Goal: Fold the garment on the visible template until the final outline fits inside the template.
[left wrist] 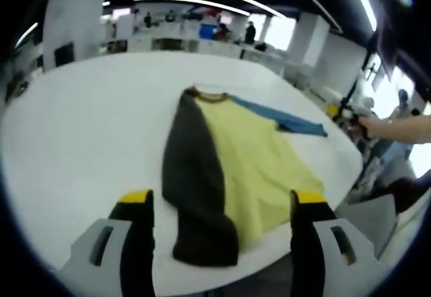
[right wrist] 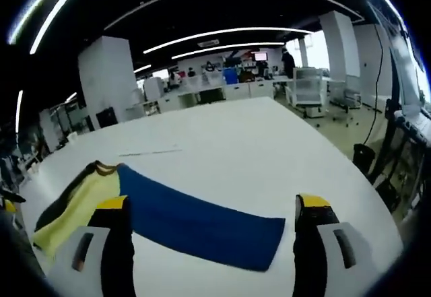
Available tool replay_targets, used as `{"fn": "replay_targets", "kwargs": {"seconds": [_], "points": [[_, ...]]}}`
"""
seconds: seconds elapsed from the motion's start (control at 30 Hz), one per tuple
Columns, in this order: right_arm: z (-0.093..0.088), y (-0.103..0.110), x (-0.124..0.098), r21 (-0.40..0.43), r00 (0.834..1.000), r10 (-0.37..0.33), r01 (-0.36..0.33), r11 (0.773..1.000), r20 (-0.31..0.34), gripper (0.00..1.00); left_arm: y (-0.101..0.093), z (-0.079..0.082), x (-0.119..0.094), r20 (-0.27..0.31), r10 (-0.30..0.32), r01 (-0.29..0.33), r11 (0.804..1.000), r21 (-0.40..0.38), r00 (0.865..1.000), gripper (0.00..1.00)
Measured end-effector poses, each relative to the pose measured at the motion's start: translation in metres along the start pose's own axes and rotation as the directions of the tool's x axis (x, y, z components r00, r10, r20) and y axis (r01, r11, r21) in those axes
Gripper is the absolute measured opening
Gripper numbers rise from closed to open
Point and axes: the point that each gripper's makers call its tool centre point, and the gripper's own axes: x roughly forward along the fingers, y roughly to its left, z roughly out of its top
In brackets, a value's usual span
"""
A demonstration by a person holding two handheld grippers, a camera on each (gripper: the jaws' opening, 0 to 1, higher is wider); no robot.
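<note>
A long-sleeved garment (left wrist: 242, 169) lies flat on the white desk (left wrist: 87, 128), its brown-trimmed collar (left wrist: 209, 95) pointing toward the far edge and its hem reaching the near edge. The body is pale yellow; the dark sleeve (left wrist: 195, 189) is folded in over the body and runs down to the near edge, while the blue sleeve (right wrist: 195, 223) is stretched straight out sideways toward the desk's right edge. In the left gripper view the left tool (left wrist: 222, 209) hangs over the near edge with its jaws apart, clamped on nothing, the hem between them. In the right gripper view the right tool (right wrist: 212, 219) is likewise spread wide and empty, above the blue sleeve near its cuff. A person's arm (left wrist: 401, 127) shows past the desk's right edge.
</note>
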Motion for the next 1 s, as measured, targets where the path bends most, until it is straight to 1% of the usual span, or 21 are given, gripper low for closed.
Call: {"fn": "replay_targets", "kwargs": {"seconds": [0.1, 0.2, 0.23, 0.3, 0.37, 0.47, 0.57, 0.73, 0.9, 0.97, 1.0], "points": [[0.006, 0.018, -0.008, 0.002, 1.000, 0.024, -0.024, 1.000, 0.011, 1.00, 0.003, 0.003, -0.002, 0.014, 0.004, -0.004, 1.000, -0.002, 1.000, 0.79], [0.020, 0.044, -0.018, -0.008, 0.997, 0.059, -0.059, 0.998, 0.049, 1.00, 0.005, 0.005, -0.003, 0.023, 0.005, -0.005, 1.000, -0.002, 1.000, 0.79], [0.025, 0.057, -0.021, -0.014, 0.995, 0.082, -0.081, 0.997, 0.056, 1.00, 0.005, 0.005, -0.004, 0.024, 0.005, -0.005, 1.000, -0.002, 1.000, 0.79], [0.034, 0.072, -0.026, -0.041, 0.992, 0.108, -0.106, 0.994, 0.070, 1.00, 0.004, 0.005, -0.005, 0.028, 0.002, -0.002, 1.000, 0.002, 1.000, 0.79], [0.044, 0.092, -0.033, -0.057, 0.985, 0.148, -0.143, 0.988, 0.084, 1.00, 0.004, 0.005, -0.007, 0.030, -0.001, 0.000, 1.000, 0.007, 1.000, 0.79], [0.055, 0.111, -0.040, -0.076, 0.979, 0.179, -0.172, 0.982, 0.101, 1.00, 0.005, 0.004, -0.009, 0.033, -0.004, 0.004, 1.000, 0.010, 0.999, 0.79], [0.060, 0.122, -0.044, -0.080, 0.974, 0.197, -0.189, 0.979, 0.107, 1.00, 0.005, 0.004, -0.011, 0.035, -0.007, 0.006, 1.000, 0.014, 0.999, 0.79], [0.072, 0.141, -0.054, -0.097, 0.962, 0.240, -0.229, 0.969, 0.130, 1.00, 0.007, 0.006, -0.015, 0.046, -0.008, 0.007, 1.000, 0.016, 0.999, 0.79], [0.084, 0.165, -0.068, -0.123, 0.945, 0.295, -0.278, 0.953, 0.144, 1.00, 0.008, 0.004, -0.016, 0.048, -0.013, 0.012, 1.000, 0.020, 0.999, 0.79], [0.086, 0.174, -0.072, -0.131, 0.940, 0.311, -0.293, 0.947, 0.143, 1.00, 0.008, 0.003, -0.015, 0.046, -0.015, 0.014, 1.000, 0.020, 0.999, 0.79], [0.087, 0.180, -0.075, -0.149, 0.936, 0.326, -0.306, 0.940, 0.136, 1.00, 0.008, 0.001, -0.015, 0.045, -0.017, 0.016, 1.000, 0.021, 0.999, 0.79]]}}
